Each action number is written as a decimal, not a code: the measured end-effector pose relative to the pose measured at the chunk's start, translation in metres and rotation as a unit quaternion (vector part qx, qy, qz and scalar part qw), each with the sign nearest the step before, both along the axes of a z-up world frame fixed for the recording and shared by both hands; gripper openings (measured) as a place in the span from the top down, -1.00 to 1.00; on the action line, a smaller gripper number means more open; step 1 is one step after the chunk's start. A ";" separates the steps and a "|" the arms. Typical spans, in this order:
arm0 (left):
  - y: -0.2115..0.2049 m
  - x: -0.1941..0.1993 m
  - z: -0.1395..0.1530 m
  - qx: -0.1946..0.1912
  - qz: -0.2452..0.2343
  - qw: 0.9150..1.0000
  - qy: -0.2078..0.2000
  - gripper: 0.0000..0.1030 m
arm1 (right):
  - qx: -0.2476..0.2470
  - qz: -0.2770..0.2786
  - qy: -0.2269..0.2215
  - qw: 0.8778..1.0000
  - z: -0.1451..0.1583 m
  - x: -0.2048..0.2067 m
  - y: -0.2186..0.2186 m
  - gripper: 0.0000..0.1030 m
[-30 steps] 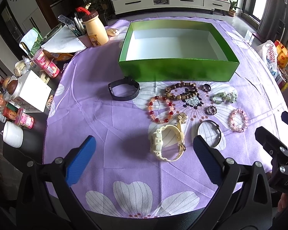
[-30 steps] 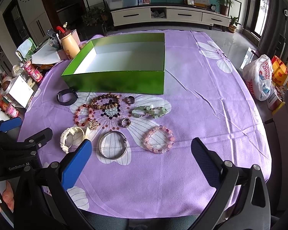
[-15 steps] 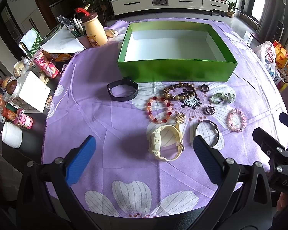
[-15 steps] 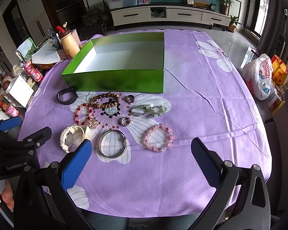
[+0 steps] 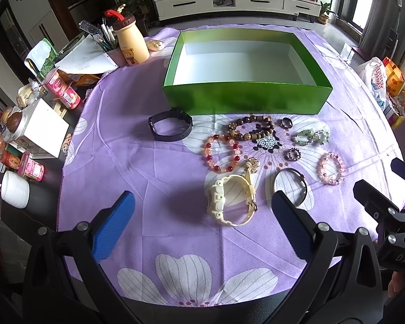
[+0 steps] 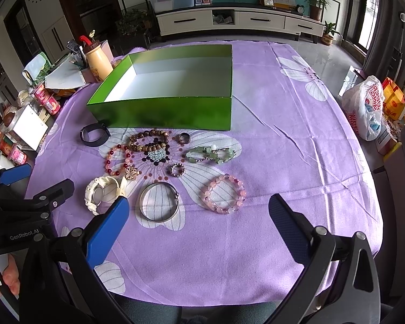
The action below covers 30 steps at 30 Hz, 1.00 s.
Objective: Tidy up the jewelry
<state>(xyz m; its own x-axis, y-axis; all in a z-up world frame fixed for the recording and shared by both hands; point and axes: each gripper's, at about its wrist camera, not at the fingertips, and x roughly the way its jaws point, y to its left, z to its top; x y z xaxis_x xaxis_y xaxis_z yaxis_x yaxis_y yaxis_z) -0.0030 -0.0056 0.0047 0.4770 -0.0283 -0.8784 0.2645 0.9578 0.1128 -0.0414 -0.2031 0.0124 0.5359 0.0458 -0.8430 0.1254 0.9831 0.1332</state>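
From the left wrist camera, the left gripper hangs above the purple flowered cloth with its blue-padded fingers spread wide and nothing between them. The cream watch lies just ahead of the gap, toward one o'clock. Beyond it, at twelve o'clock, stands the green box, its white inside bare. A black band lies just before the box's near left corner, at eleven o'clock. This view alone takes in the clutter off the cloth at nine o'clock: a white cup and small pink cans. The right gripper shows only as a black frame at three o'clock.

From the right wrist camera, the right gripper is likewise wide open and empty over the cloth. Straight ahead at twelve o'clock lie the silver bangle and the pink bead bracelet, side by side and apart. Farther on are the green stone bracelet, the brown wooden beads, the red bead bracelet and a dark ring just before the box wall. Only this view shows the bare right half of the cloth and a white plastic bag on the floor at two o'clock. The left gripper sits at nine o'clock, beside the watch.
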 end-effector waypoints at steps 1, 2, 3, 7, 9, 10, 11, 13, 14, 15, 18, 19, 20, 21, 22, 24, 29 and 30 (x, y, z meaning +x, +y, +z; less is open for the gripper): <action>0.000 0.000 0.000 0.000 0.000 1.000 0.000 -0.96 | 0.000 0.000 0.000 1.000 0.000 0.000 0.000 -0.97; 0.000 0.000 0.000 -0.001 0.000 1.000 0.000 -0.96 | 0.001 0.000 0.000 1.000 0.000 0.000 0.000 -0.97; 0.000 0.000 0.000 -0.001 0.000 1.000 0.000 -0.96 | 0.001 0.000 0.000 1.000 0.000 0.000 0.000 -0.97; 0.001 0.000 0.000 -0.002 0.000 1.000 0.000 -0.96 | 0.001 0.001 0.000 1.000 0.000 0.000 0.001 -0.97; 0.001 0.000 0.000 -0.003 0.000 1.000 0.001 -0.96 | 0.001 0.002 0.000 1.000 -0.001 0.001 0.002 -0.97; 0.001 0.000 0.000 -0.003 0.000 1.000 0.001 -0.96 | 0.001 0.002 0.000 1.000 -0.001 0.001 0.002 -0.97; 0.001 0.000 0.000 -0.004 0.000 1.000 0.001 -0.96 | 0.001 0.001 0.001 1.000 -0.001 0.001 0.002 -0.97; 0.001 0.000 0.000 -0.004 -0.001 1.000 0.001 -0.96 | 0.001 0.001 0.000 1.000 -0.001 0.001 0.002 -0.97; 0.001 0.000 0.000 -0.004 -0.001 1.000 0.001 -0.96 | 0.001 0.001 0.001 1.000 -0.001 0.001 0.002 -0.97; 0.001 0.000 0.000 -0.004 -0.001 1.000 0.001 -0.96 | 0.001 0.001 0.001 1.000 -0.001 0.001 0.002 -0.97; 0.001 0.000 0.000 -0.005 -0.002 1.000 0.002 -0.96 | 0.001 0.001 0.001 1.000 -0.001 0.001 0.002 -0.97; 0.001 0.000 0.000 -0.004 -0.001 1.000 0.002 -0.96 | 0.001 0.001 0.001 1.000 -0.001 0.001 0.002 -0.97; 0.001 0.000 0.000 -0.005 -0.001 1.000 0.002 -0.96 | 0.001 0.002 0.001 1.000 -0.001 0.001 0.002 -0.97; 0.001 0.000 -0.001 -0.006 -0.002 1.000 0.003 -0.96 | 0.001 0.002 0.001 1.000 -0.001 0.001 0.002 -0.97; 0.000 0.001 -0.002 -0.008 -0.003 1.000 0.004 -0.96 | 0.001 0.002 0.002 1.000 -0.002 0.001 0.002 -0.97; 0.000 0.001 -0.004 -0.016 -0.006 1.000 0.009 -0.96 | 0.003 0.002 0.004 1.000 -0.005 0.002 0.002 -0.97; 0.007 0.007 -0.013 -0.066 -0.010 0.997 0.029 -0.96 | 0.021 0.010 0.014 1.000 -0.019 0.005 -0.002 -0.97; 0.010 0.008 -0.016 -0.072 -0.007 0.997 0.033 -0.96 | 0.025 0.011 0.017 0.999 -0.022 0.005 -0.003 -0.97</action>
<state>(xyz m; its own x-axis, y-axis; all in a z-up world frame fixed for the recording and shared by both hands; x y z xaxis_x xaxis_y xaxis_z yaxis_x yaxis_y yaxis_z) 0.0049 0.0046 -0.0115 0.4172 -0.1616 -0.8943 0.2795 0.9592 -0.0429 -0.0362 -0.2063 -0.0094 0.5052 0.0992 -0.8573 0.1087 0.9781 0.1773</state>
